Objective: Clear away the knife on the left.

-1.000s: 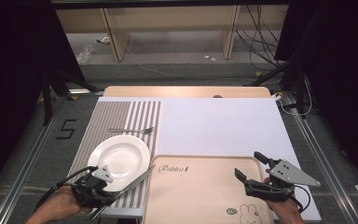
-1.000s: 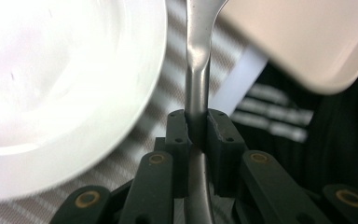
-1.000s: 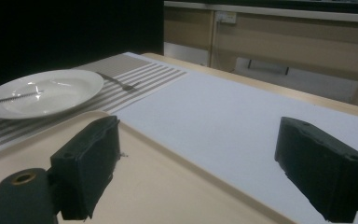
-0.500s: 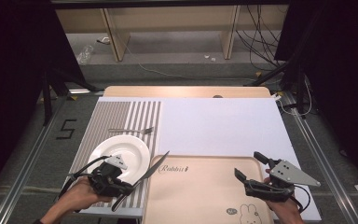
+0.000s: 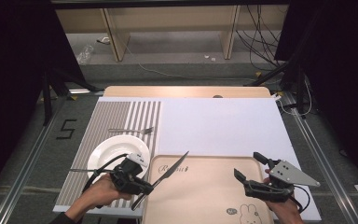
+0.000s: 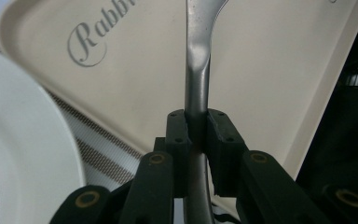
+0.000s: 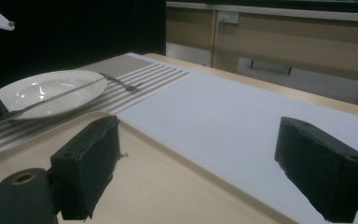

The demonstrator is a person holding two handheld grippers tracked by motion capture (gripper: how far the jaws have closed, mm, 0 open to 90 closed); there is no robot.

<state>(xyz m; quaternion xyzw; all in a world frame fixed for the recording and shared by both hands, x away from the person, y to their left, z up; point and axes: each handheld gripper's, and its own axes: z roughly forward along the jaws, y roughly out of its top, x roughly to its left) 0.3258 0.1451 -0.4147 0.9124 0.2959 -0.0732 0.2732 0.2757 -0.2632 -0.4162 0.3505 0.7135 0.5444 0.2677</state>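
A silver knife [image 5: 172,169] with a serrated blade is clamped by its handle in my left gripper [image 5: 145,188], and its blade slants up and right over the left end of the beige tray [image 5: 200,200]. In the left gripper view both pads of the gripper [image 6: 197,133] press on the knife's handle [image 6: 198,70], with the tray's "Rabbit" lettering behind it. My right gripper [image 5: 247,165] hangs open over the tray's right part, nothing between its jaws [image 7: 205,172]. A white plate [image 5: 116,151] lies on the striped placemat [image 5: 121,114], a fork [image 5: 130,130] just beyond it.
A white mat [image 5: 219,123] covers the table's middle and right, with the wooden table edge [image 5: 186,90] behind it. Shelving and loose cables stand on the floor past the table. In the right gripper view the plate [image 7: 51,91] and fork [image 7: 121,83] sit far left.
My left gripper has carried the knife to the right, from beside the plate on the placemat to the tray's left edge. The right gripper has stayed put.
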